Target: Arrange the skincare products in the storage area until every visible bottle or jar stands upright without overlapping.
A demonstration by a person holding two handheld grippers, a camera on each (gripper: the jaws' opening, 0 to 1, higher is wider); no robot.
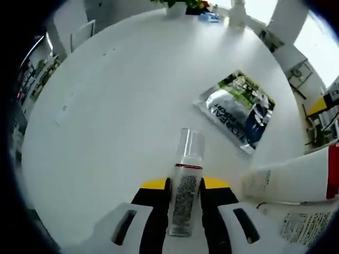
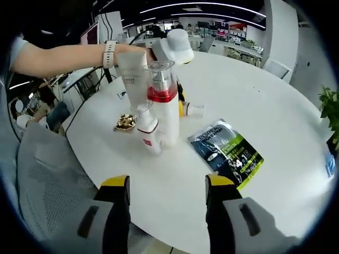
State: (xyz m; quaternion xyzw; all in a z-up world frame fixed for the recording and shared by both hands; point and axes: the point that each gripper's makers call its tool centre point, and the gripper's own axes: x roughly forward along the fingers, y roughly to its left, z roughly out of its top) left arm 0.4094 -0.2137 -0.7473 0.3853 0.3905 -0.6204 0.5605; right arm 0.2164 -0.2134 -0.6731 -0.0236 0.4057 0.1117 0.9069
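My left gripper (image 1: 184, 193) clamps the small clear-capped bottle (image 1: 185, 182) lying flat on the table (image 1: 116, 106); I should tip it upright beside the white tubes (image 1: 296, 177). My right gripper (image 2: 167, 193) hangs open.

In the left gripper view, the slim bottle's (image 1: 185, 190) label print is too blurred to read, and its base is hidden between the jaws. 2 white tubes (image 1: 296, 182) are cut off at the right edge.

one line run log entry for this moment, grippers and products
left gripper: shut on clear-capped bottle, lying on table | right gripper: open, empty | red-collared bottle: upright | sachet: flat
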